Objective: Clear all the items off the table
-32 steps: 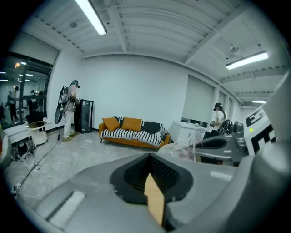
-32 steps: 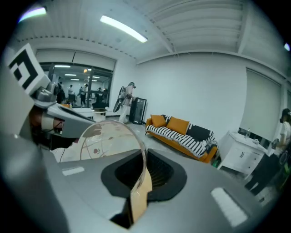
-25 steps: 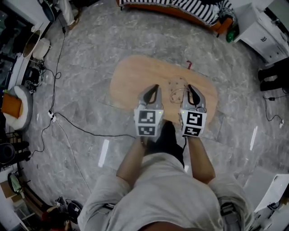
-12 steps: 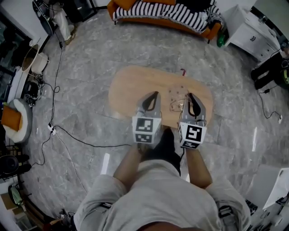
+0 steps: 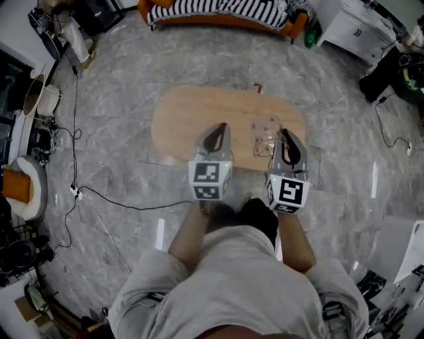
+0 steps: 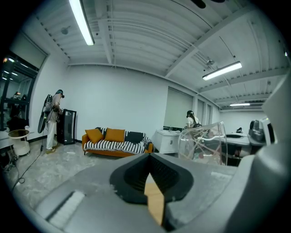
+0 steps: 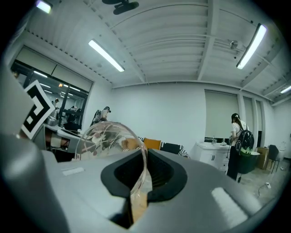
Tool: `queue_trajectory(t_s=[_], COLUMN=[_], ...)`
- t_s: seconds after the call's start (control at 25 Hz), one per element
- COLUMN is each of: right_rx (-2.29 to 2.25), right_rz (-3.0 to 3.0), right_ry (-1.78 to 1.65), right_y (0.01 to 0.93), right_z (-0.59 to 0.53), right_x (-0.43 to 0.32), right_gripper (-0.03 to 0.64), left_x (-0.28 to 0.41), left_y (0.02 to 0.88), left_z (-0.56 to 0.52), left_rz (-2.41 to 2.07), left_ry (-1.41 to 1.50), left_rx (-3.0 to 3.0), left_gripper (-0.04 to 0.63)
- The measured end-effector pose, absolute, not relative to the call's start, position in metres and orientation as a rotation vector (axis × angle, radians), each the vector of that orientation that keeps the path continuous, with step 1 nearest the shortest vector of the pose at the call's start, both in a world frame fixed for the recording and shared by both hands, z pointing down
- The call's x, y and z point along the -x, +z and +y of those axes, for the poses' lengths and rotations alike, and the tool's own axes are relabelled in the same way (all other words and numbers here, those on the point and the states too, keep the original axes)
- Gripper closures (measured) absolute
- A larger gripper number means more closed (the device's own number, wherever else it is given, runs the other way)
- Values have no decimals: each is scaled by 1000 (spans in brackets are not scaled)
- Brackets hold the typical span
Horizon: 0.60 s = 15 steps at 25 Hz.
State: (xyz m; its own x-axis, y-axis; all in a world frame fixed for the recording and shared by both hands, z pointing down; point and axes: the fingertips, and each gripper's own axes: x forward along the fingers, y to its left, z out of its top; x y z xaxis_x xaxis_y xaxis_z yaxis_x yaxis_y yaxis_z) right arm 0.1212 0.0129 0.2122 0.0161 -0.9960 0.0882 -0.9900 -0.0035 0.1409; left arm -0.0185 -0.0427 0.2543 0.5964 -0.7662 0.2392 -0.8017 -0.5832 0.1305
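A grey marble floor (image 5: 132, 79) fills the room, with a striped sofa (image 5: 218, 10) at the far side of an oval wooden table (image 5: 192, 119) and a white cabinet (image 5: 344, 26) beyond the table's far right end. The person stands at the table's near edge, both forearms (image 5: 189, 232) stretched forward side by side, so each gripper reaches over that near edge and points away from the body, about level.

The left gripper (image 5: 218, 129) hovers above the middle of the table, its jaws pressed together at the tips with nothing between them. The right gripper (image 5: 286, 134) is over the table's right half, its jaws clenched on the thin rim of a clear container (image 5: 264, 132). The container lies between the two grippers, just left of the right one; whether it touches the tabletop cannot be told.

A black cable (image 5: 119, 202) snakes over the floor left of the table. A small red thing (image 5: 258, 87) sits at the table's far edge.
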Motion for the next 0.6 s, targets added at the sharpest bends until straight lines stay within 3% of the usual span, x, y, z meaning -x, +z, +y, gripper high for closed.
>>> queue_trajectory(t_s=[0.6], right_rx=[-2044], right_rz=[-2270], right_ry=[-65], right_y=[207], right_z=[93], right_x=[-181], right_gripper=[586], left_x=[-45], left_y=[238], left_z=[69], left_rz=[-1474], left_ry=[204], left_rx=[-2567], left_gripper=[575])
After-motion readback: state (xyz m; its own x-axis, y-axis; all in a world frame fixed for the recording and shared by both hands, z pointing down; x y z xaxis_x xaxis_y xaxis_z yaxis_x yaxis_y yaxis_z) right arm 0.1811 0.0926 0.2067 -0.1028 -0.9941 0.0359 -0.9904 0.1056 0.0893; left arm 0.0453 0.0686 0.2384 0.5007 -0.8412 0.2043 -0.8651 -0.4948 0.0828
